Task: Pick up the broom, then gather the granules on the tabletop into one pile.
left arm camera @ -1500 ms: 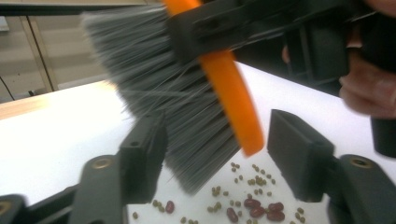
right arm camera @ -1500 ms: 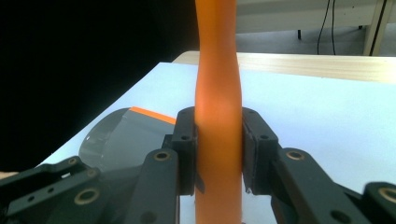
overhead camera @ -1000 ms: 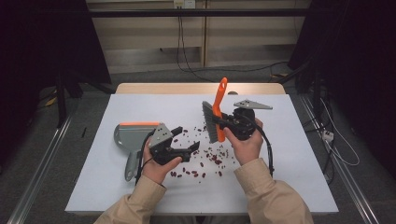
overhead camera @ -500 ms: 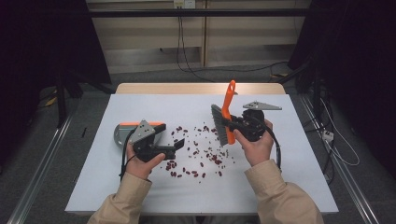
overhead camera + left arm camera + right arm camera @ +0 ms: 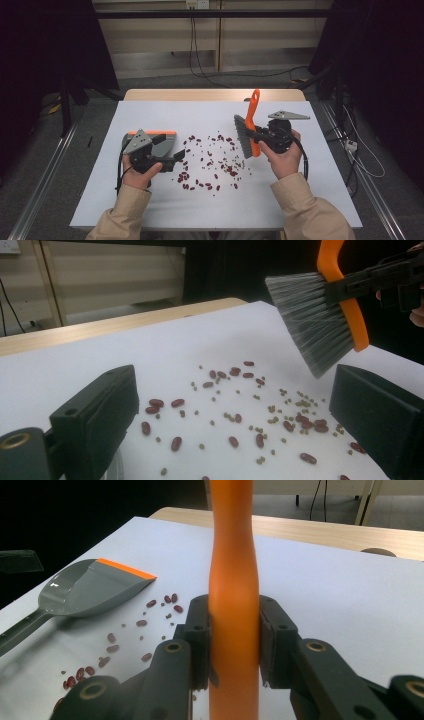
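Observation:
A hand brush (image 5: 246, 134) with an orange handle and grey bristles hangs upright over the right end of a scatter of red beans and small green peas (image 5: 215, 161). My right gripper (image 5: 261, 137) is shut on the orange handle (image 5: 234, 605), one jaw on each side. My left gripper (image 5: 178, 159) is at the left of the scatter, pointing right. Its jaws have just been opening and stand wide apart with nothing between them (image 5: 235, 415). The grey dustpan (image 5: 162, 142) with an orange lip lies flat right behind it. The left gripper view looks across the beans to the bristles (image 5: 315, 325).
A white sheet (image 5: 150, 210) covers the table, with a strip of bare wood (image 5: 210, 95) along the far edge. The dustpan (image 5: 85, 592) lies with its orange lip toward the beans (image 5: 145, 625). Floor rails and cables run beside and behind the table.
My left gripper has slid left from the edge of the beans to beside the dustpan, and its jaws have spread. My right hand has carried the brush a little to the right.

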`<state>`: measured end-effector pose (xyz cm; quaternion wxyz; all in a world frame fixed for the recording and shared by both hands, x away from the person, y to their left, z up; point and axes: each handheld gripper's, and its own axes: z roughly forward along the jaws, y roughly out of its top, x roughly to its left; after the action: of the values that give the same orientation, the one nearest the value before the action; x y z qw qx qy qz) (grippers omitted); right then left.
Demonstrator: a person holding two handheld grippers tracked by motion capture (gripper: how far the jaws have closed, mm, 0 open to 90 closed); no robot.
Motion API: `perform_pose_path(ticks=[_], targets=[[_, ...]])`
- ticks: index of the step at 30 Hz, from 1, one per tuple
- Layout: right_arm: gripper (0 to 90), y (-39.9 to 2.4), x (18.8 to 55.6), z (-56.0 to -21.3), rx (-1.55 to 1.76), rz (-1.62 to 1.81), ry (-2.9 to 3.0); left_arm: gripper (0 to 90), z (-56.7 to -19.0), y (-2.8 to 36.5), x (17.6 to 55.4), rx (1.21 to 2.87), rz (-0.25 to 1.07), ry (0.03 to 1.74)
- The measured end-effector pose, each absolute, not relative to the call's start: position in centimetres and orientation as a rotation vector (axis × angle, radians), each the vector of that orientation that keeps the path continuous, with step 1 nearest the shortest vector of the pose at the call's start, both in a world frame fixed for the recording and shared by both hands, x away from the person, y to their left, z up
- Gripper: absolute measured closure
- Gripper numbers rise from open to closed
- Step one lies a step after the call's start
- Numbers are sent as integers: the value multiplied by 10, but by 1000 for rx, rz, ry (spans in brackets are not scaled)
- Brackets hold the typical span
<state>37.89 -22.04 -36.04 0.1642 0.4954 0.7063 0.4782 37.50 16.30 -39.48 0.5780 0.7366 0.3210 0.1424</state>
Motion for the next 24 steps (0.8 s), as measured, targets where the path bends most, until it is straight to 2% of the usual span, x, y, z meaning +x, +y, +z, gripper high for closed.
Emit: perform_pose_path(ticks=[24], targets=[[709,-246,377,-369,1448,1273,2042,51,-401,198,373,1734,324,761]])
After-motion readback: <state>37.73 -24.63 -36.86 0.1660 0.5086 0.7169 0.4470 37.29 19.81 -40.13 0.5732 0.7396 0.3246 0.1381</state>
